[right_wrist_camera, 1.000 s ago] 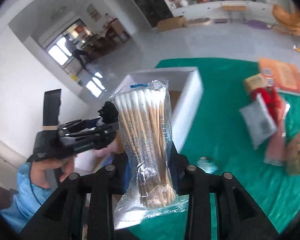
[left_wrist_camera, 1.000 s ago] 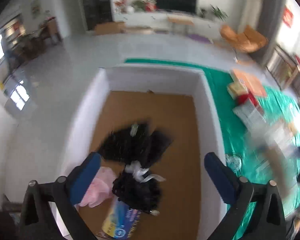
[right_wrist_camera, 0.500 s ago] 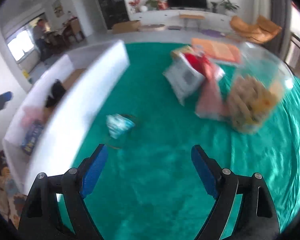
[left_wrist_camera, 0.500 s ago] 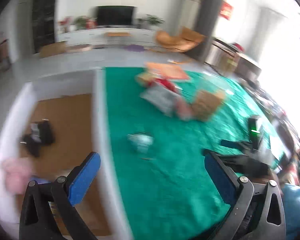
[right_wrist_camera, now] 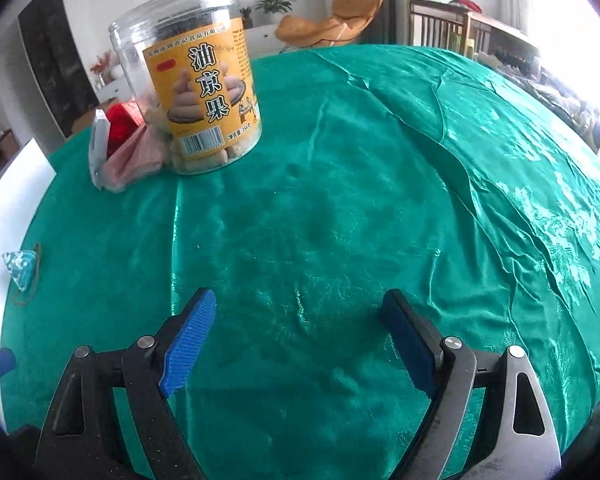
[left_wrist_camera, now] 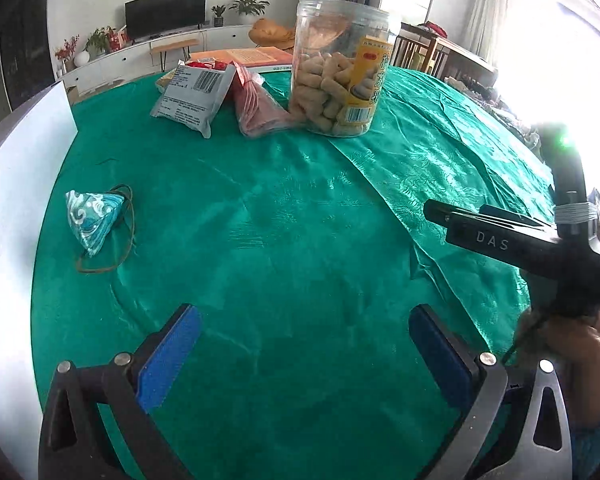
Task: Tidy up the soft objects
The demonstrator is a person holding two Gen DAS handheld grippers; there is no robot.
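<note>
A small blue-and-white patterned fabric sachet with a brown cord lies on the green tablecloth, close to the white box wall. My left gripper hangs open over bare cloth, right of and nearer than the sachet, with nothing between its blue pads. My right gripper is also open and empty, low over the cloth; the sachet sits far to its left. In the left wrist view the right gripper's black body shows at the right, held by a hand.
A clear snack jar with a yellow label stands at the back, with a pink packet, a grey packet and an orange book beside it. The jar is far left of the right gripper. The cloth is wrinkled on the right.
A second ago the right gripper held a bag of cotton swabs by the box; now it is open and empty. Both grippers swung away from the box and sank towards the green cloth.
</note>
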